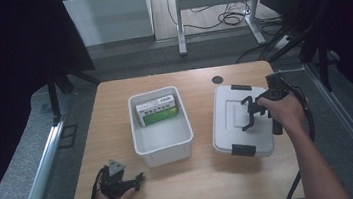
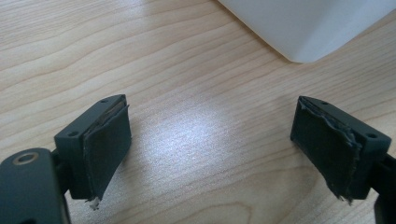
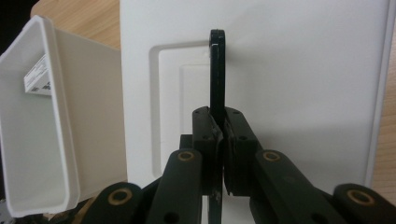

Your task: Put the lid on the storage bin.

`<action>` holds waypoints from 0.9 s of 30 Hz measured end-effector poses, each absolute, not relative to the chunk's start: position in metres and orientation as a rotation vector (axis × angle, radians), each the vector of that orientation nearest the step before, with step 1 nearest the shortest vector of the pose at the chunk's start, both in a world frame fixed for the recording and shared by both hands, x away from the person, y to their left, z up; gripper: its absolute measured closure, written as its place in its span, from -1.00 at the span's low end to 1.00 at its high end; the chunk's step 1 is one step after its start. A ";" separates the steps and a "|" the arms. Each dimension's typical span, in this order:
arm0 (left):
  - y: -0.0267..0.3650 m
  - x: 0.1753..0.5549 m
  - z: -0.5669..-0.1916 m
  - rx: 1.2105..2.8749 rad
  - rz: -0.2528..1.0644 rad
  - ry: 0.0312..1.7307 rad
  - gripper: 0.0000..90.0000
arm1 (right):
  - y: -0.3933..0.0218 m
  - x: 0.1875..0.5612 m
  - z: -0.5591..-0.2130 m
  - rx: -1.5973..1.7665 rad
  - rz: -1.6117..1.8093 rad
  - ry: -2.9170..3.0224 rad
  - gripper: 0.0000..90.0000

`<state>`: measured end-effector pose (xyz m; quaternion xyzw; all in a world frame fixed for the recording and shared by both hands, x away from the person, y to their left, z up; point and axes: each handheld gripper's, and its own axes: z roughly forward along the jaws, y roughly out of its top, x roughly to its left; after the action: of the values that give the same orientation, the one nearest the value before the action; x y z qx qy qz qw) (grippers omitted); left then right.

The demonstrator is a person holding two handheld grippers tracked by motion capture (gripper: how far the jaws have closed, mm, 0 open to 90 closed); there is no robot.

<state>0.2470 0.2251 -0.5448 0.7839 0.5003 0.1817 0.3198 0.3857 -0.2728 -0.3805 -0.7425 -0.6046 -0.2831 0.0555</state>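
A white bin [image 1: 164, 153] stands mid-table with a green and white box [image 1: 157, 110] inside at its far end. To its right lies a white lid [image 1: 230, 128] with black clips and a thin black handle [image 3: 217, 70] standing upright. My right gripper [image 3: 220, 126] is shut on that handle from the lid's right side, seen from above as the right gripper [image 1: 251, 112]. My left gripper [image 1: 139, 176] rests low at the table's front left, open, with bare wood between the pads of the left gripper [image 2: 212, 135]; the bin's corner [image 2: 303, 28] lies just ahead.
The wooden table [image 1: 209, 181] has a dark round hole [image 1: 218, 79] near its far edge. Grey floor, metal rails and a desk frame with cables lie beyond. In the right gripper view the bin's wall [image 3: 60, 121] stands close to the lid's left edge.
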 end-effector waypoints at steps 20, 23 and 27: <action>0.225 0.247 -0.545 2.065 0.477 1.312 -0.73 | -0.251 0.385 -0.340 -2.163 -0.975 -1.887 0.88; 0.225 0.247 -0.545 2.065 0.477 1.312 -0.73 | -0.248 0.386 -0.335 -2.153 -0.985 -1.889 0.88; 0.225 0.247 -0.545 2.064 0.477 1.312 -0.73 | -0.243 0.386 -0.330 -2.142 -0.996 -1.902 0.88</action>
<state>0.2472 0.2254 -0.5447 0.7851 0.4989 0.1813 0.3191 0.3862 -0.2434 -0.3299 -0.7053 -0.6263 -0.3278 0.0541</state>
